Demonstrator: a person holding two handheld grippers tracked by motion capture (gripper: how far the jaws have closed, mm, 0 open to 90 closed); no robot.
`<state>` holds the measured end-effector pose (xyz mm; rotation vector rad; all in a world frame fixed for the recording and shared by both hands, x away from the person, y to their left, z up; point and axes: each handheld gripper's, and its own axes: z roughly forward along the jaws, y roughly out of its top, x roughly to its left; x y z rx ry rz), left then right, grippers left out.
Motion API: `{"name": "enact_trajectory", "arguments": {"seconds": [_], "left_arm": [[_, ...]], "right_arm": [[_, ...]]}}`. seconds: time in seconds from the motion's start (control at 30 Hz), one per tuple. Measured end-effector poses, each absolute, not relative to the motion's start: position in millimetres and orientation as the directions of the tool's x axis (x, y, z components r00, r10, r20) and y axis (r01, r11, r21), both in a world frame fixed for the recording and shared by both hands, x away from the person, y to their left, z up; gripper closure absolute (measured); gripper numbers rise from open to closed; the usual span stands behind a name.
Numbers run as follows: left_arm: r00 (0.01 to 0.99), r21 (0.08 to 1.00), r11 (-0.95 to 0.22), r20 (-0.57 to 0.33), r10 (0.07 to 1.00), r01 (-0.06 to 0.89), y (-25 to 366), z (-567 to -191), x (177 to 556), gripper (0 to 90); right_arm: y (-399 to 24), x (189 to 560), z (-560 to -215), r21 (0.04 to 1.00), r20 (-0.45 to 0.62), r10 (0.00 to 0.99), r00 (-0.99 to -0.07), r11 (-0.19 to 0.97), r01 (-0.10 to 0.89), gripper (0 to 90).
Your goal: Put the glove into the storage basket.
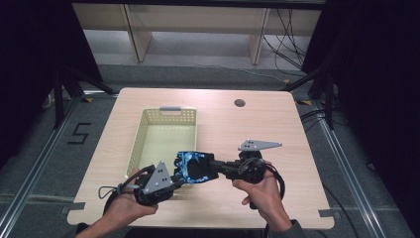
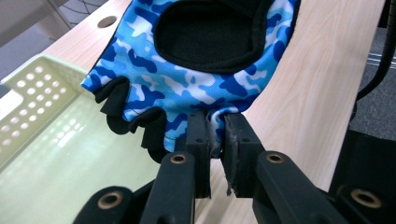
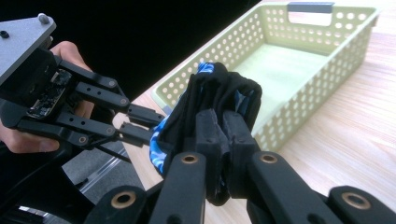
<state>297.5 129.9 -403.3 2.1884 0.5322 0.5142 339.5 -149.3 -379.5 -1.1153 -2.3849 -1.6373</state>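
Near my side of the table, I am holding a blue camouflage fingerless glove between both tools, just above the near end of the pale green basket. My left gripper is pinching the blue edge of the glove close to the finger openings, jaws pressed together on the cloth, and my right gripper is pinching a bunched black fold of it in the same manner. I am thinking the main risk is that one grip is taking only a thin bit of fabric; if I am pulling the two hands apart too strongly, the cloth may be slipping out, and the glove could be dropping on the basket rim or on the wood outside it. Farther away, several things are staying unclear for me: the black side is hiding how deep the right jaws are biting, the high view is showing the glove too small to judge its shape, and the floor beyond the table is lying in dark shadow.
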Motion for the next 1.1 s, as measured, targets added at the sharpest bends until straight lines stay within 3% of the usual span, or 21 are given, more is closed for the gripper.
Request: {"name": "enact_trajectory", "arguments": {"seconds": [0.6, 1.1], "left_arm": [[0.772, 0.749, -0.597, 0.189, 0.607, 0.286, 183.2, -407.6, 330.8, 80.7], [0.750, 0.698, -0.594, 0.124, 0.650, 0.400, 219.4, -428.1, 359.0, 80.7]], "right_arm": [[-86.2, 386.5, -391.3, 0.765, 0.449, 0.503, -0.738, 0.210, 0.609, 87.1], [-43.8, 418.6, -420.6, 0.705, 0.485, 0.521, -0.702, 0.243, 0.667, 87.1]]}}
